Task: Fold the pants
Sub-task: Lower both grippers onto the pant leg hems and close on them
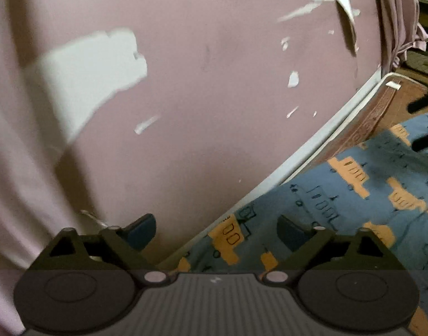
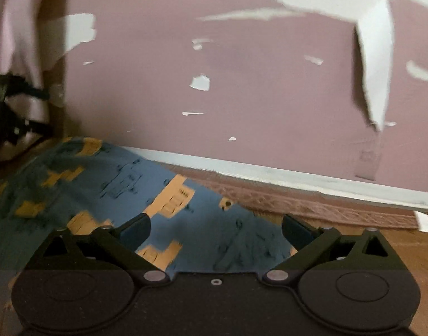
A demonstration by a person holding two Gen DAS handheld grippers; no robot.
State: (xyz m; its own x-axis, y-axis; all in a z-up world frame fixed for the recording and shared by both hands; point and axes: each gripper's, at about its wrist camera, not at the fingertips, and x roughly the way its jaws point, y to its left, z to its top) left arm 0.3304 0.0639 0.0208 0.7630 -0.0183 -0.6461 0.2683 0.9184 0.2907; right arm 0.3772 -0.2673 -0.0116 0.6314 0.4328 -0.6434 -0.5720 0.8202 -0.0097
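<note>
The pants (image 1: 354, 196) are blue cloth with an orange and dark vehicle print, spread on the floor at the lower right of the left wrist view. In the right wrist view the pants (image 2: 124, 179) fill the lower left and run under the fingers. My left gripper (image 1: 216, 232) stands open above the pants' edge near the wall, nothing between its jaws. My right gripper (image 2: 216, 231) is also open over the cloth, holding nothing. Both views are blurred.
A pink wall (image 1: 214, 84) with peeling white patches stands close ahead, with a white skirting board (image 2: 270, 173) at its foot. A pink curtain (image 1: 396, 14) hangs at one side. A patterned rug border (image 2: 312, 204) lies along the skirting. Dark cables (image 2: 20, 112) show at left.
</note>
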